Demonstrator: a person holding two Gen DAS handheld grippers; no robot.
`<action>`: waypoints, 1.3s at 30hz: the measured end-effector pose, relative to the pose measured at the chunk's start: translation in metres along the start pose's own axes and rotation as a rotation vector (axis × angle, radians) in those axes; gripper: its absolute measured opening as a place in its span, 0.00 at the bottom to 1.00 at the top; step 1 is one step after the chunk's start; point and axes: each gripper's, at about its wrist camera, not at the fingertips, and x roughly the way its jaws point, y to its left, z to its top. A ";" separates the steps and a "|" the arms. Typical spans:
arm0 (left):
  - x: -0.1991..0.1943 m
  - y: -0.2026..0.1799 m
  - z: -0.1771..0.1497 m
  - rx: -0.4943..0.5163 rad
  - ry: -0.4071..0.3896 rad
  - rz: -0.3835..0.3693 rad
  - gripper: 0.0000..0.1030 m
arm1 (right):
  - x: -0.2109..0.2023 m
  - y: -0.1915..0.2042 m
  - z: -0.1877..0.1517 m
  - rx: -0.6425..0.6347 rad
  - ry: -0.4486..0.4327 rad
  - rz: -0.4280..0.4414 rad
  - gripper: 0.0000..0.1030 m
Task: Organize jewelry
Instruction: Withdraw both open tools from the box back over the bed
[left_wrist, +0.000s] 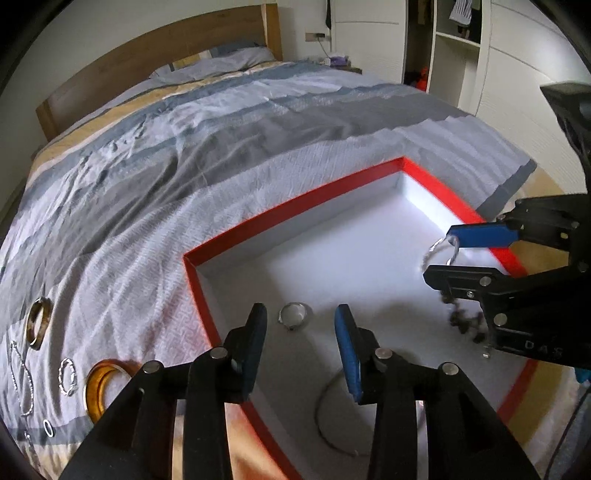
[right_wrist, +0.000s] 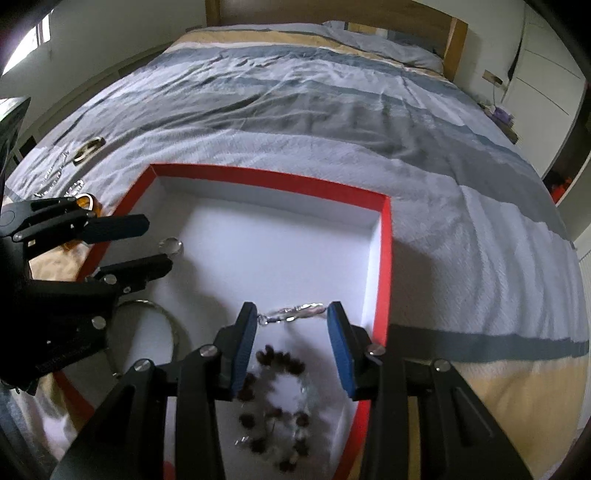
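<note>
A red-rimmed box (left_wrist: 295, 199) with a white inside lies on the bed; it also shows in the right wrist view (right_wrist: 384, 258). My right gripper (right_wrist: 291, 332) is open over the box. A dark beaded bracelet with a silver clasp (right_wrist: 280, 398) hangs blurred between and below its fingers; from the left wrist view the bracelet (left_wrist: 465, 321) dangles under that gripper (left_wrist: 441, 254). My left gripper (left_wrist: 301, 343) is open and empty over the box's near left corner. A silver ring (left_wrist: 293, 315) and a thin silver bangle (left_wrist: 325, 413) lie in the box.
On the duvet left of the box lie an amber bangle (left_wrist: 99, 391), a brown bangle (left_wrist: 38, 323), a twisted silver ring (left_wrist: 67, 376), a small ring (left_wrist: 48, 428) and a silver chain (left_wrist: 22, 380). Wardrobes (left_wrist: 461, 55) stand beyond the bed.
</note>
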 end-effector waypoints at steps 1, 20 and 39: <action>-0.005 -0.001 0.000 0.001 -0.005 0.001 0.41 | -0.004 0.000 -0.001 0.008 -0.005 0.000 0.37; -0.191 0.036 -0.081 -0.110 -0.090 0.087 0.47 | -0.156 0.040 -0.049 0.094 -0.175 0.013 0.38; -0.343 0.081 -0.191 -0.267 -0.263 0.260 0.71 | -0.272 0.158 -0.089 0.044 -0.356 0.100 0.38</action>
